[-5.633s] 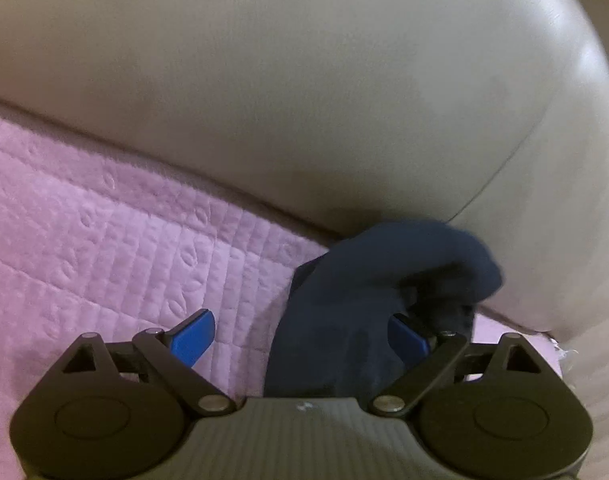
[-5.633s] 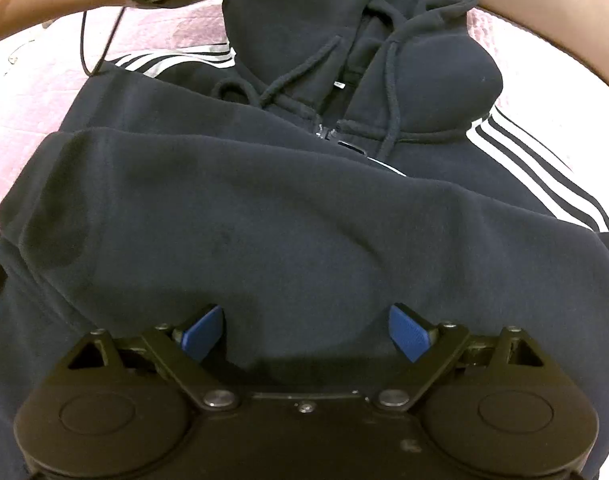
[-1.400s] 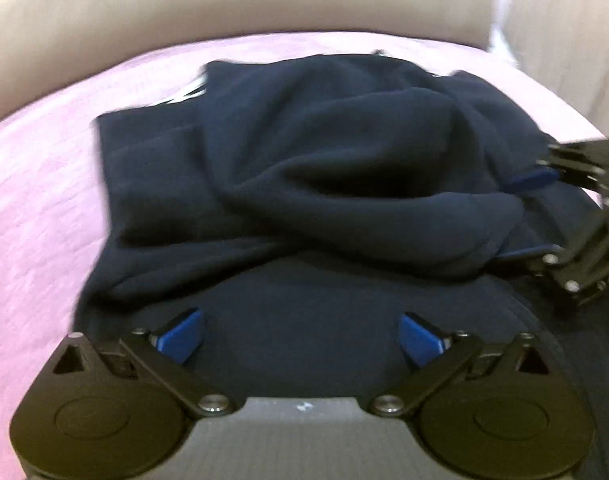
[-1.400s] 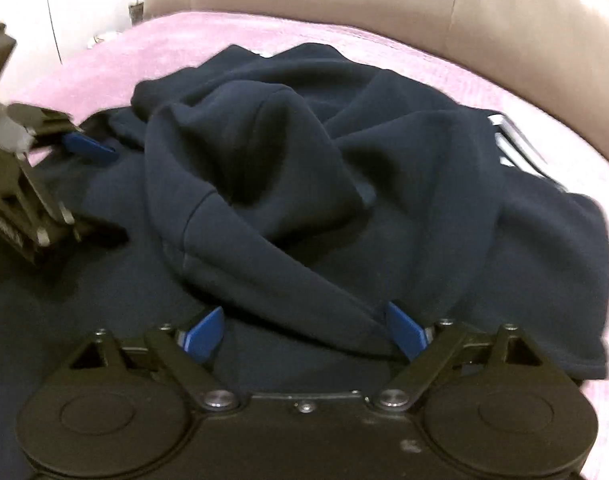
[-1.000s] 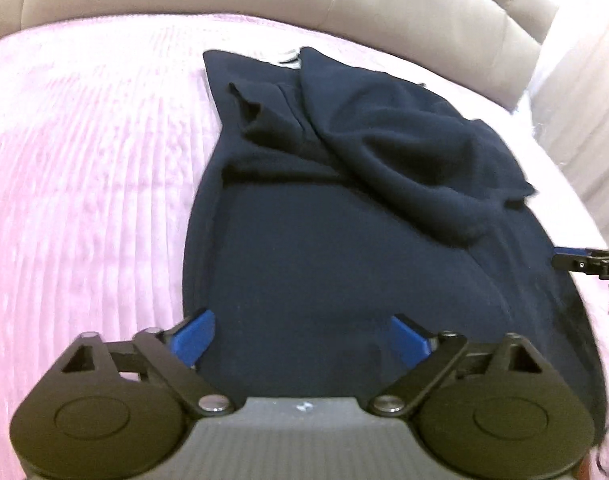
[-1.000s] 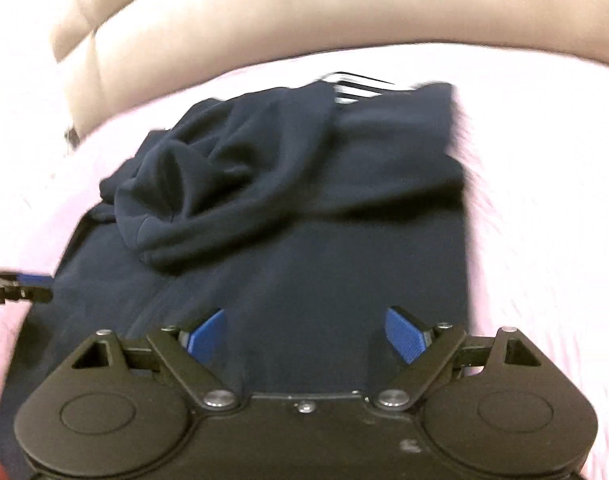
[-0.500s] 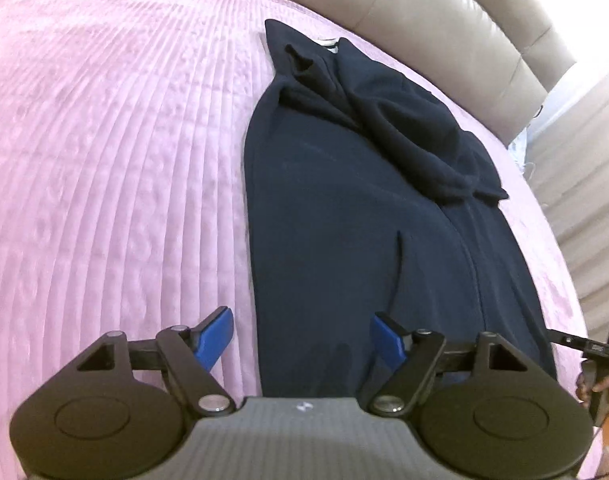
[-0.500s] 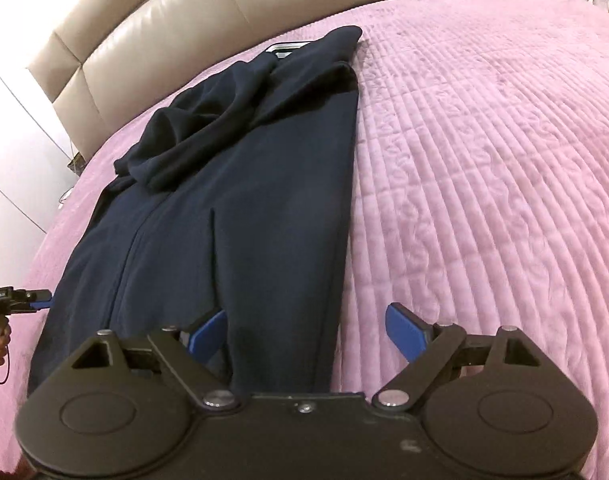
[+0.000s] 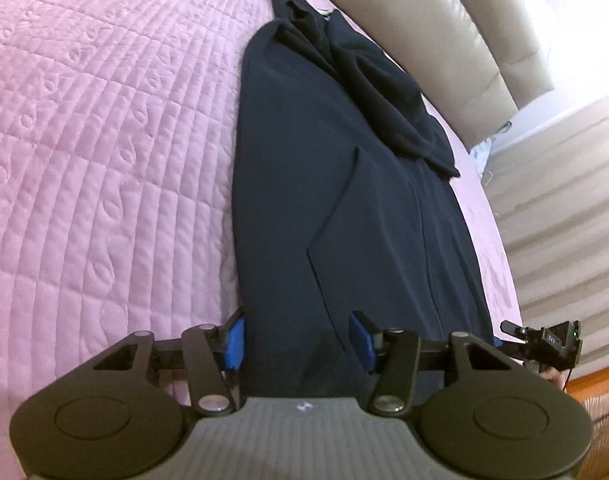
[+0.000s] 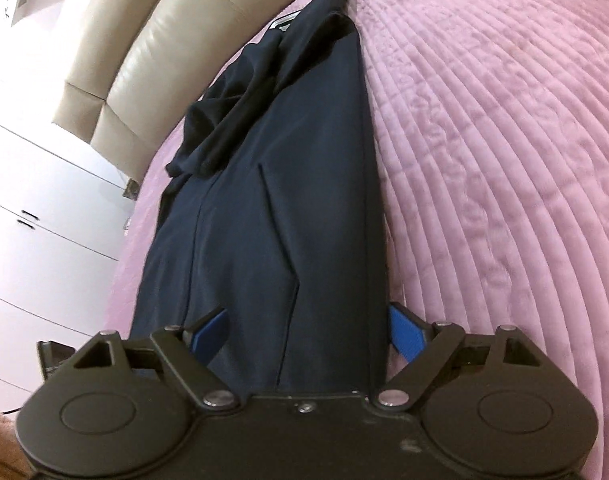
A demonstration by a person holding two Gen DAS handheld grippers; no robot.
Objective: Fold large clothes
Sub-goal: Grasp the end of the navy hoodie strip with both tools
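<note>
Navy hoodie (image 9: pixel 336 184) laid out long on the pink quilt (image 9: pixel 104 128), both tongs at its near hem.

Around it I see the beige padded headboard (image 9: pixel 456 20) at the far end and white drawers (image 10: pixel 44 216) beside the bed; nothing lies across the garment. Its long axis runs away from me, hood bunched towards the headboard. My left gripper (image 9: pixel 300 346) has just been closing, about half wide, straddling the hem's left corner, pads not yet pressing cloth. My right gripper (image 10: pixel 308 330) stands wide over the hem's right edge, gripping nothing.
</note>
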